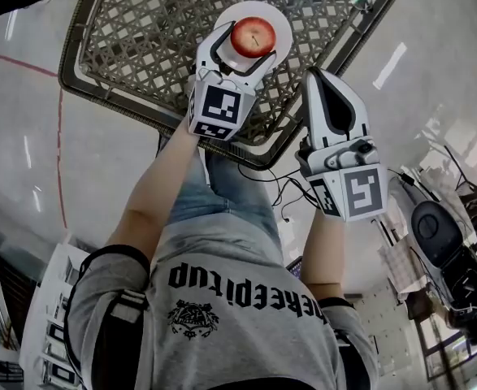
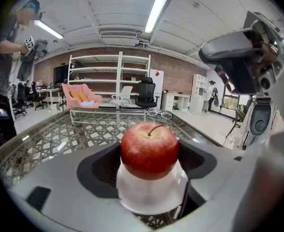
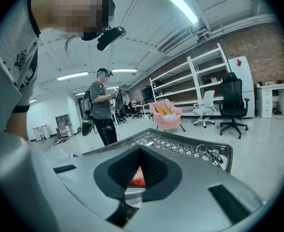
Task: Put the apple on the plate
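Observation:
A red apple (image 1: 253, 36) rests on a small white plate (image 1: 280, 16) on the glass lattice table (image 1: 132, 39). My left gripper (image 1: 245, 49) reaches over the plate with one jaw on each side of the apple. In the left gripper view the apple (image 2: 149, 149) fills the space between the dark pads (image 2: 99, 167), with no gap showing, and the plate (image 2: 152, 193) lies under it. My right gripper (image 1: 329, 84) hangs to the right, just off the table's near edge, shut and holding nothing. Its own view shows a sliver of the apple (image 3: 137, 178) through the slit between the pads.
The table's dark metal rim (image 1: 246, 162) runs below both grippers. A pair of glasses (image 3: 210, 153) lies at the table's far end. Another person (image 3: 102, 111) stands beyond the table, with shelves (image 2: 109, 83), chairs and a pink seat (image 2: 81, 95) further back.

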